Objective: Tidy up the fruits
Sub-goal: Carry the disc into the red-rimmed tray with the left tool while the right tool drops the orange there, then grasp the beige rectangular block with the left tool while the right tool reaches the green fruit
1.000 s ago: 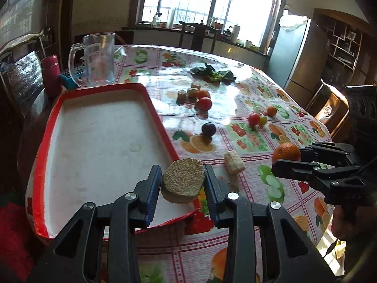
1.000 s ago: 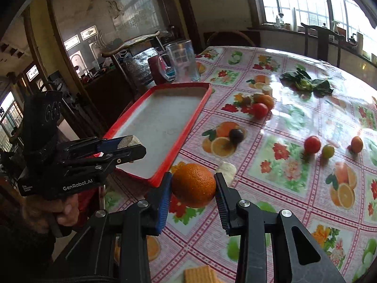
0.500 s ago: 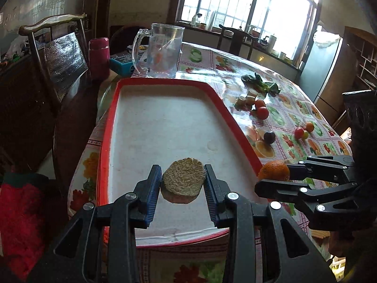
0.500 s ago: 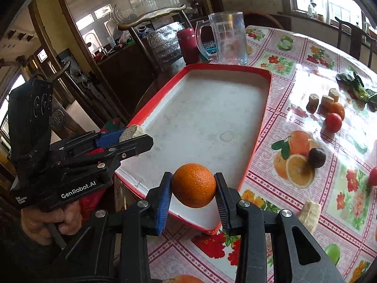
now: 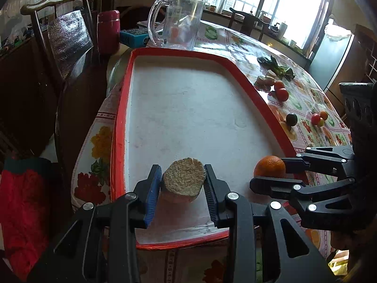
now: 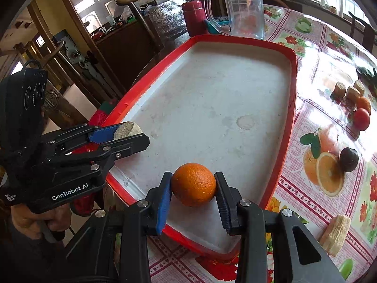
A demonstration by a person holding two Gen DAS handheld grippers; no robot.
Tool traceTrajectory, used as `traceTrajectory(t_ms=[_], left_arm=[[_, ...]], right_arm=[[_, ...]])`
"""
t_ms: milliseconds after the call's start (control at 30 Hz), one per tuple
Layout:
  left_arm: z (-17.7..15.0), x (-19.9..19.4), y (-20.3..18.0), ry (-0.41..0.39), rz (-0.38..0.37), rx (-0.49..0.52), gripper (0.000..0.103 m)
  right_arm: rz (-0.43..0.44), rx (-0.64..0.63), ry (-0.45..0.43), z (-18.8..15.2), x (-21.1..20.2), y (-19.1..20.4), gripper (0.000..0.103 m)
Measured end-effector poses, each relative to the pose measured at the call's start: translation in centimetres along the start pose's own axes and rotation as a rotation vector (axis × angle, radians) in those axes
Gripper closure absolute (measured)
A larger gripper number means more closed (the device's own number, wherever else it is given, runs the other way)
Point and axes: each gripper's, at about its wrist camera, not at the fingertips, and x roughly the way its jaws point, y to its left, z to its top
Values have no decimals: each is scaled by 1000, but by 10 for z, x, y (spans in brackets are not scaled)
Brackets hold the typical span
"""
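A red-rimmed white tray point(image 5: 122, 108) point(image 6: 293, 75) lies at the table's near left. My left gripper point(image 5: 182, 184) is shut on a fibrous tan sugarcane chunk point(image 5: 183, 180) and holds it low over the tray's near end; it also shows in the right wrist view point(image 6: 128, 129). My right gripper point(image 6: 193, 186) is shut on an orange point(image 6: 193, 184) low over the tray's near right corner; the orange shows in the left wrist view point(image 5: 269, 166). Red tomatoes point(image 5: 281, 94), a dark plum point(image 5: 291, 119) and more cane chunks point(image 6: 346, 92) lie on the tablecloth to the right.
A glass mug point(image 5: 179, 22), a maroon flask point(image 5: 108, 31) and a blue box point(image 5: 133, 36) stand beyond the tray's far end. A wooden chair point(image 5: 68, 44) stands left of the table. Leafy greens point(image 5: 280, 68) lie far right. Another cane piece point(image 6: 335, 233) lies near right.
Both grippers have moved left from over the tablecloth to over the tray and lower toward it, still holding the cane chunk and the orange.
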Motion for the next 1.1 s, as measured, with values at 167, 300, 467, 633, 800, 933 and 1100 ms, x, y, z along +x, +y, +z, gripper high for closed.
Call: traceTrajectory(t_ms=[167,300,467,633,800,933,1100], left_arm=[[0,2,-8,12,50,28,66],[3,-2,-9,7,58,18,45],[6,-12,-11,-20,78,6,41],[12,-23,-26,-48,61,27,41],[16,-27,-54,-63,21,68,41],[18,-26,-80,-59,-18,105,41],[18,-23,-114,-48,-64,163,41]], right_arm=[[-10,-15,-18,-1,-6,3,48],[-2,-2,-56,-6,-25,-1,44],[-8,22,-118,-20,-60,-15,44],[-43,84,-173,-39,-96,-41,44],[-103,154,-211,-59,-126,-73,44],[-142,212,-235,-73,-145,-99,44],[-188,267,-254,-92,-163,-128,44]])
